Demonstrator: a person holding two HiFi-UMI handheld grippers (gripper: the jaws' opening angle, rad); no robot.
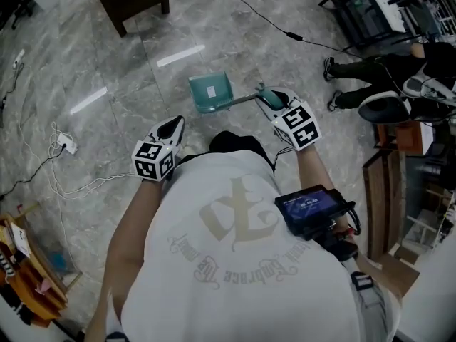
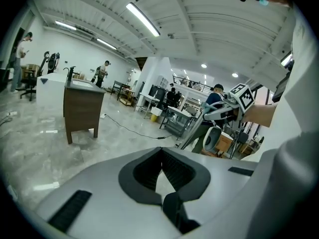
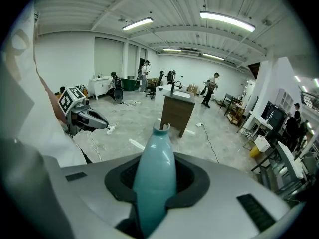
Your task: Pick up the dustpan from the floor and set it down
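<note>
Dustpan (image 1: 210, 91) sits at twelve o'clock ahead of the person, its teal handle (image 3: 152, 183) clamped between the right gripper's (image 1: 266, 98) jaws. Whether the pan touches the floor (image 1: 107, 63) I cannot tell. It looks carried toward set-down, so next comes lowering it flat, then letting go. The left gripper (image 1: 174, 125), at seven o'clock of the pan, is clenched on nothing. Only the head view shows the pan; the right gripper view shows just the grip.
</note>
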